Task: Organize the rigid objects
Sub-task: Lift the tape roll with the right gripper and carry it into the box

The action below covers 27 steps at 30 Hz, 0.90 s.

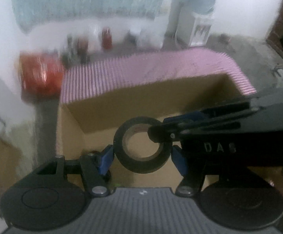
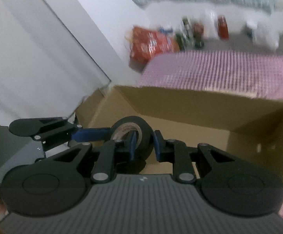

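Left wrist view: left tongs (image 1: 142, 156) bracket the black tape roll (image 1: 141, 146) across its width, pads at 9 and 3 o'clock; contact unclear, so I cannot tell if they clamp.
Right tongs (image 1: 159, 136): enter from 3 o'clock, pinching the roll's wall.
Right wrist view: right tongs (image 2: 144, 142) clamped on the tape roll (image 2: 139, 136), likely for dropping into the cardboard box (image 2: 200, 107) at 12 o'clock.

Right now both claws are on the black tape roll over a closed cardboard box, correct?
Not quite: the cardboard box is open, its bare inside showing in the right wrist view. The rest holds: the left claw and the right claw both grip the black tape roll above it.
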{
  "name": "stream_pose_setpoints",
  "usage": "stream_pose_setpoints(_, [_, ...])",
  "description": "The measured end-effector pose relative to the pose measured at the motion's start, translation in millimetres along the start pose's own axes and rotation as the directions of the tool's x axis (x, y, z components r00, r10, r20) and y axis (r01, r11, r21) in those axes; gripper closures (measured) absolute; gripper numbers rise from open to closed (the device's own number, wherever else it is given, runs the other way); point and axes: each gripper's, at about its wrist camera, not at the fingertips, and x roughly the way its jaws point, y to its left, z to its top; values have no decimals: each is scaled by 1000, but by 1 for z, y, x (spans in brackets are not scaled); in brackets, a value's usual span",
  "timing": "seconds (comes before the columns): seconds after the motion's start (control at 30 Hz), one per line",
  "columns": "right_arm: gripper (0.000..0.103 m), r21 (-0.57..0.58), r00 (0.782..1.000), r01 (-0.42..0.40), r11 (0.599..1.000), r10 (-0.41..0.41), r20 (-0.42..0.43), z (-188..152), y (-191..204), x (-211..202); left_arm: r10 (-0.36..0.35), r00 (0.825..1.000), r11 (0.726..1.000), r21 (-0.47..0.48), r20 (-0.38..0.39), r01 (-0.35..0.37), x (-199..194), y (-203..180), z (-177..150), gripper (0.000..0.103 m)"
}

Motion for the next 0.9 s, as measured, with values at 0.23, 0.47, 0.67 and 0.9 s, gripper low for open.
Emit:
stream_pose_setpoints(0.23, [84,80,991,2,997,8,-135,12,-22,77,22,991,998,-53,-132,-29,53,26,4,37])
stream_pose_setpoints(0.47, [83,117,985,18,993,2,-172,8,-33,106,64,983,997,-39,-170,-71,78,23,12,37])
stream_pose_setpoints(0.67, [83,139,983,19,990,7,-183,4,-43,117,76,977,996,-30,-197,-83,90,21,11,37])
stream_pose_setpoints(0.9, [73,193,985,-23,981,55,-162,3,-49,111,68,979,996,-40,-190,-77,86,21,12,37])
